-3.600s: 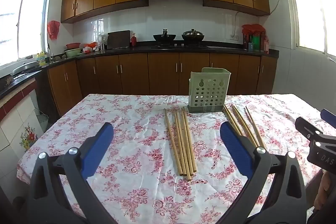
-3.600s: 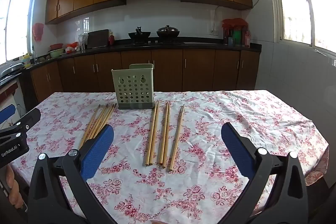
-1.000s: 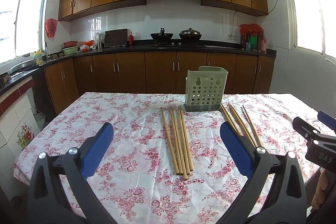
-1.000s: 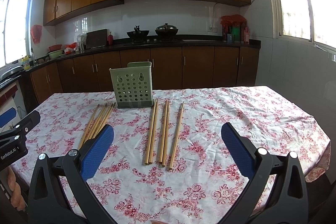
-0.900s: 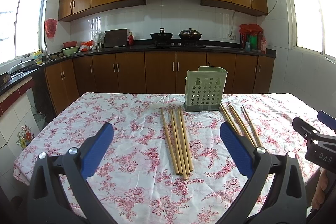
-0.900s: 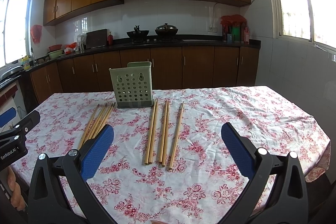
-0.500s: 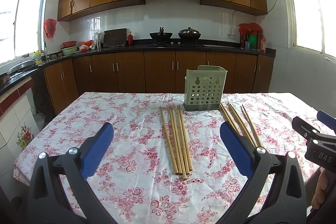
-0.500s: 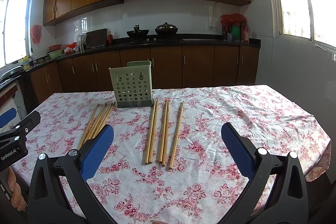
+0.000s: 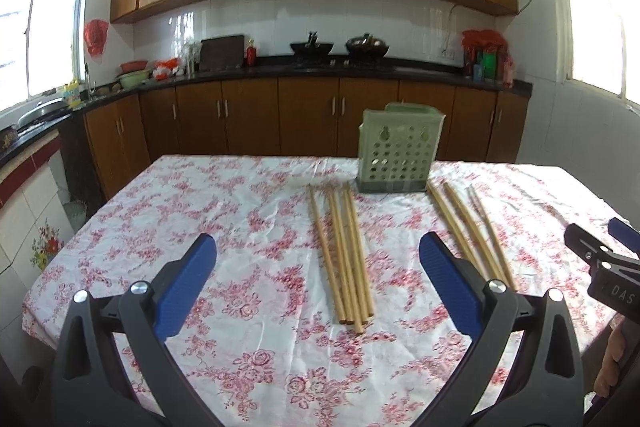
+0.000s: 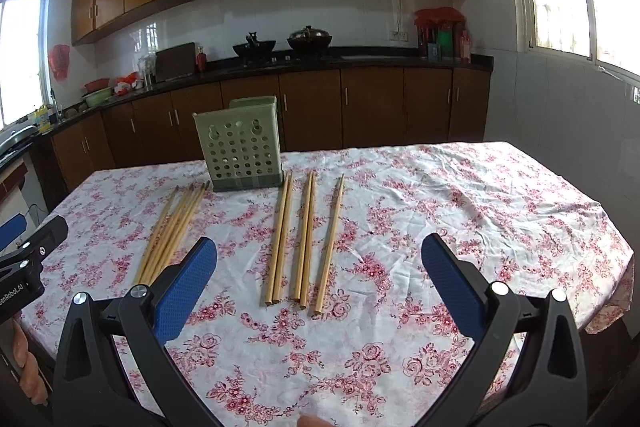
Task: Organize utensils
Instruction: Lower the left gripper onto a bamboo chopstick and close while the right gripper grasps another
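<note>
From my left gripper, its blue pads spread wide with nothing between them, I look down the floral tablecloth at the left bundle of chopsticks lying straight ahead — their far tips near the green perforated utensil holder, which stands at the far side. A second group of chopsticks lies to the right of it, and my right gripper shows at the right edge. Compared with a few seconds back the holder and sticks sit slightly lower and nearer in view, so I have only crept forward; nothing on the table has shifted. From the right gripper, likewise spread wide and empty, the right-hand chopsticks lie dead ahead in loose pairs plus a single, the holder stands far and a little left, and the bundle lies further left. Every stick is on the cloth — I judge the sorting not yet begun.
</note>
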Action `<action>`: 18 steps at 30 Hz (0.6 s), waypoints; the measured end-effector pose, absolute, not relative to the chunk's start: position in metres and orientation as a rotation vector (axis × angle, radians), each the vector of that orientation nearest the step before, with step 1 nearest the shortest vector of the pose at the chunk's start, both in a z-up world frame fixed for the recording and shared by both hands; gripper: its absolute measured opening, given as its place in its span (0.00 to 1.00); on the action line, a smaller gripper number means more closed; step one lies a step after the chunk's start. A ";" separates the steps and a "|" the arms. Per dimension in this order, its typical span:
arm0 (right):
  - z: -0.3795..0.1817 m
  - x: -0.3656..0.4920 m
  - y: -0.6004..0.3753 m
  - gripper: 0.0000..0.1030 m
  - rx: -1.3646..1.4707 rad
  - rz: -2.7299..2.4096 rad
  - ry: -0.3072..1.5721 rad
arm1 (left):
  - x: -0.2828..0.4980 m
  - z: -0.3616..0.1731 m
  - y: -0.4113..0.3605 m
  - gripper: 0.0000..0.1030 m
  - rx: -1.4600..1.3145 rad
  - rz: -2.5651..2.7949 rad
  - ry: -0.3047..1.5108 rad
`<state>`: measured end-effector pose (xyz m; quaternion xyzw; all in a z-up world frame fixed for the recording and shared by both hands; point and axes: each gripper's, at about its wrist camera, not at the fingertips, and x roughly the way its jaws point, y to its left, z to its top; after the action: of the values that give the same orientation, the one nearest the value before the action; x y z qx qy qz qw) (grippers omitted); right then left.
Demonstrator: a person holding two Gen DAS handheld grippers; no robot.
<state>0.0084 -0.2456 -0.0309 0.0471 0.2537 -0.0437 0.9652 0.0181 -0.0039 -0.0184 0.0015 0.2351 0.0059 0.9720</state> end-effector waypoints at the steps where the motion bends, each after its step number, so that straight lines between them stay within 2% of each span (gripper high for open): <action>1: -0.036 0.016 -0.250 0.98 0.102 -0.107 0.550 | 0.025 -0.021 0.000 0.96 -0.001 0.022 0.495; 3: -0.046 0.031 -0.260 0.91 0.122 -0.119 0.617 | 0.042 -0.028 0.009 0.96 -0.012 0.052 0.553; 5: -0.056 0.049 -0.270 0.68 0.155 -0.115 0.694 | 0.058 -0.035 0.017 0.96 -0.022 0.075 0.610; 6: -0.060 0.057 -0.274 0.64 0.176 -0.101 0.725 | 0.068 -0.039 0.023 0.94 -0.027 0.087 0.643; 8: -0.069 0.075 -0.280 0.48 0.213 -0.075 0.779 | 0.086 -0.049 0.030 0.80 -0.033 0.087 0.694; 11: -0.078 0.095 -0.279 0.38 0.206 -0.063 0.822 | 0.107 -0.061 0.035 0.66 -0.045 0.067 0.756; 16: -0.100 0.121 -0.269 0.30 0.170 -0.042 0.890 | 0.131 -0.078 0.028 0.57 -0.040 0.014 0.820; 18: -0.110 0.128 -0.269 0.22 0.163 -0.049 0.915 | 0.138 -0.083 0.023 0.52 -0.035 -0.008 0.844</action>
<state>0.1280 -0.2688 -0.1098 0.0784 0.4412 -0.0236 0.8937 0.1382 0.0231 -0.0826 -0.0171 0.4095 -0.0038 0.9122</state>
